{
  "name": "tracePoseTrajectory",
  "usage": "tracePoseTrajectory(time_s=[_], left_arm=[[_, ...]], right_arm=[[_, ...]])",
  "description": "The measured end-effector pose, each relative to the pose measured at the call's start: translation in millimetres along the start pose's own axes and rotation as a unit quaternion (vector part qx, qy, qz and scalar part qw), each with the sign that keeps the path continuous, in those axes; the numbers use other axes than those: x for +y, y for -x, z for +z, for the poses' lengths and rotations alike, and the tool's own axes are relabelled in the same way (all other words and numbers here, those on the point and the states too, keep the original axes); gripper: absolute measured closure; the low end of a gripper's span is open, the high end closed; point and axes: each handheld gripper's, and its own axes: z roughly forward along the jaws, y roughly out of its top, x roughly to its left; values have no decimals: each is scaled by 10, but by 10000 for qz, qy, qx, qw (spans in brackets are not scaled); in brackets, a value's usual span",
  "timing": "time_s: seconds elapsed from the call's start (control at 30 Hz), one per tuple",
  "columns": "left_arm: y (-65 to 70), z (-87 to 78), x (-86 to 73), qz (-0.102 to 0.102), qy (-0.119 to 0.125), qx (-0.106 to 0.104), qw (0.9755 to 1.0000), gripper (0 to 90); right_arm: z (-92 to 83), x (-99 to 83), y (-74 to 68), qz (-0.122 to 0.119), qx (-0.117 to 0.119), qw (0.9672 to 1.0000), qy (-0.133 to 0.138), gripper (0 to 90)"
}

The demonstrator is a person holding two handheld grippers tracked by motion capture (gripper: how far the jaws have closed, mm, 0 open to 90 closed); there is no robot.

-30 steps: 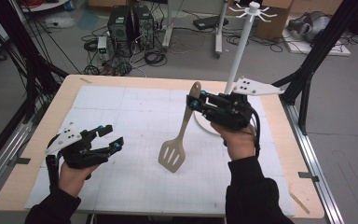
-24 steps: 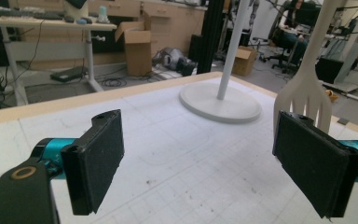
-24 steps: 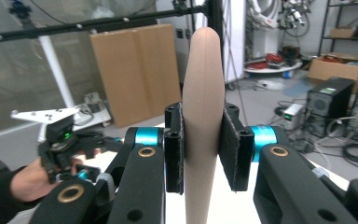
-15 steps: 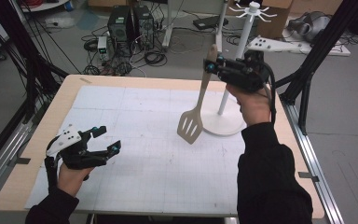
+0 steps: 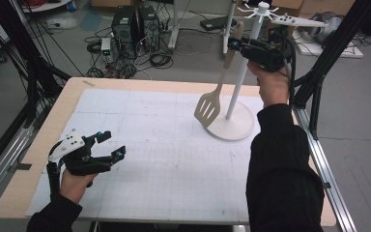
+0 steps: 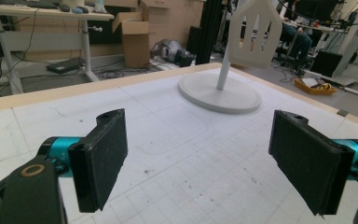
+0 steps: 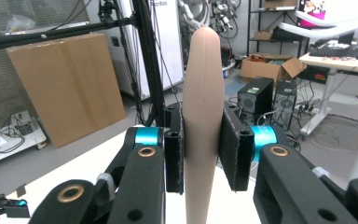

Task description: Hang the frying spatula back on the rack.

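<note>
Your left gripper [image 5: 107,147] is sitting at the lower left of the frame, low over the worktop [image 5: 164,145], its jaws standing wide apart. Your right gripper [image 5: 235,44] is hanging at the upper right, well above the worktop's far edge, its jaws pressing both sides of the spatula's [image 5: 212,94] handle. The spatula is slanting down and left, its blade hanging just left of the stand's [image 5: 244,72] pole, over the stand's round base at the right of the worktop.
</note>
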Motion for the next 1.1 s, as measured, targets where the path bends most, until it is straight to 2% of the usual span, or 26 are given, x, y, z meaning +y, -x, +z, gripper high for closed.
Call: tracePoseTrajectory(time_s=[0.17, 0.3, 0.43, 0.63, 0.83, 0.97, 1.0, 1.07, 1.1], left_arm=[[2, 4, -3, 16, -39, -22, 10000, 202], [0, 10, -7, -4, -54, -17, 10000, 203], [-5, -2, -3, -4, -40, -20, 10000, 203], [-9, -6, -9, -24, -30, -29, 10000, 203], [-13, -12, -6, -40, -2, -17, 10000, 203], [-22, -15, -7, 15, -52, 13, 10000, 203], [-21, -16, -8, 7, -61, 15, 10000, 203], [-25, -17, -10, 15, -57, 20, 10000, 203], [-26, -17, -11, 10, -58, 22, 10000, 203]], right_arm=[[40, 28, 79, 28, -49, 10000, -40, 733], [86, 105, 100, 69, -38, 10000, 32, 733], [119, 138, 135, 170, -151, 9997, 32, 733], [98, 134, 200, 301, -251, 9992, 58, 732], [87, 105, 271, 403, -445, 9982, -30, 732], [77, 74, 266, 331, -503, 9982, -38, 728], [64, 57, 257, 309, -547, 9980, 14, 720], [21, 11, 228, 241, -739, 9968, 195, 630], [-8, -17, 228, 275, -727, 9967, 232, 593]])
